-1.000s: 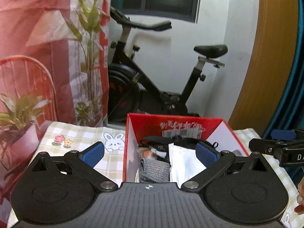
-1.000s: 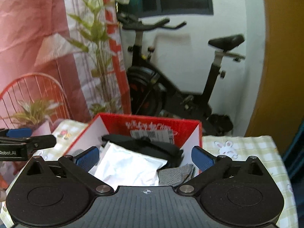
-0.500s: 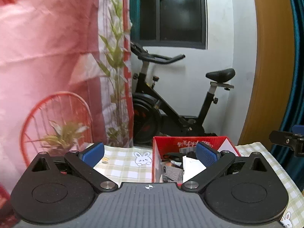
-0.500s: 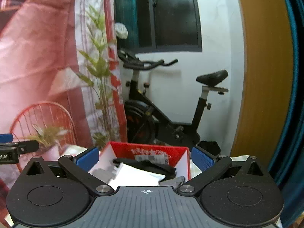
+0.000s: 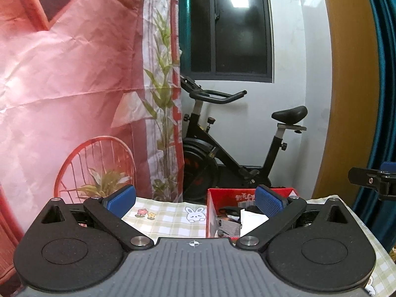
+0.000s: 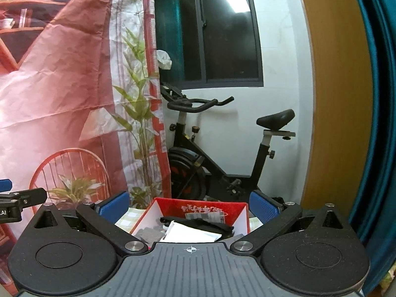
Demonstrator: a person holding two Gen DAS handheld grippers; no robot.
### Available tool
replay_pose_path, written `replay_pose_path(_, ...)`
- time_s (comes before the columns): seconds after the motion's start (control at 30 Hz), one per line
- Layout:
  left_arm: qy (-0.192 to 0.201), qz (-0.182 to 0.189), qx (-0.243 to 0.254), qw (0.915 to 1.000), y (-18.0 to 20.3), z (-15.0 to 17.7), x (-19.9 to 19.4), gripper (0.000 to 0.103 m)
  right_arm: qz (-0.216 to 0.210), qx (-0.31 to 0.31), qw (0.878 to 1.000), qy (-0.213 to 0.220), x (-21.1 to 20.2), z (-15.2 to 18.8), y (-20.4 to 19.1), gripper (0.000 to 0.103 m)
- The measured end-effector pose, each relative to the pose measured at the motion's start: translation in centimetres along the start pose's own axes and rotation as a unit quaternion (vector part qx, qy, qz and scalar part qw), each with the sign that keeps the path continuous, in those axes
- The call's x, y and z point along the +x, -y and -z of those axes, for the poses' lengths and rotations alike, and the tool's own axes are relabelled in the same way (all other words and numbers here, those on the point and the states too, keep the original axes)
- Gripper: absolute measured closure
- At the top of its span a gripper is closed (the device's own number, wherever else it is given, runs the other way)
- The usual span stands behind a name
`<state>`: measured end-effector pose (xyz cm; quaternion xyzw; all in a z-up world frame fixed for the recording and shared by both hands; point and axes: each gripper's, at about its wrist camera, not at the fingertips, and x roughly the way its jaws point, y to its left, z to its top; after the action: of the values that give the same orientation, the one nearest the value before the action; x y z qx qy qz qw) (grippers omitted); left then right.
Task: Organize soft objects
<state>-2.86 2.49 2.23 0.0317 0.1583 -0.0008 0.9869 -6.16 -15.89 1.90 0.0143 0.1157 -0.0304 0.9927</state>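
Note:
A red cardboard box stands on the checked tablecloth. It holds soft things: a white packet, a grey knitted piece and a black strap. My left gripper is open and empty, raised above and behind the box. My right gripper is open and empty, also raised behind the box. Each gripper shows at the edge of the other's view.
A black exercise bike stands behind the table by the white wall. A pink printed backdrop hangs at the left. A wooden panel and blue curtain are at the right.
Both grippers have pulled back and up from the box, which now looks smaller and lower in both views. Both jaws stay open and empty.

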Motion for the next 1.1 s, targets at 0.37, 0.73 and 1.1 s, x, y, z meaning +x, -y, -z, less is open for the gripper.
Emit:
replay_pose_path(0.37,-0.006,-0.022,-0.006,0.9997,-0.39,0.37,0.32,0.000,-0.001,-0.009,1.000,-0.006,0.25,0.57,-0.57,0.000)
replay_pose_path(0.73,-0.007,-0.027,-0.005,0.9996,-0.30,0.40,0.18,0.000,0.001,-0.009,1.000,-0.010,0.58,0.76,-0.47,0.000)
replay_pose_path(1.1,-0.010,-0.029,-0.010,0.9995,-0.48,0.44,0.28,0.000,0.000,-0.009,1.000,-0.011,0.63,0.87,-0.53,0.000)
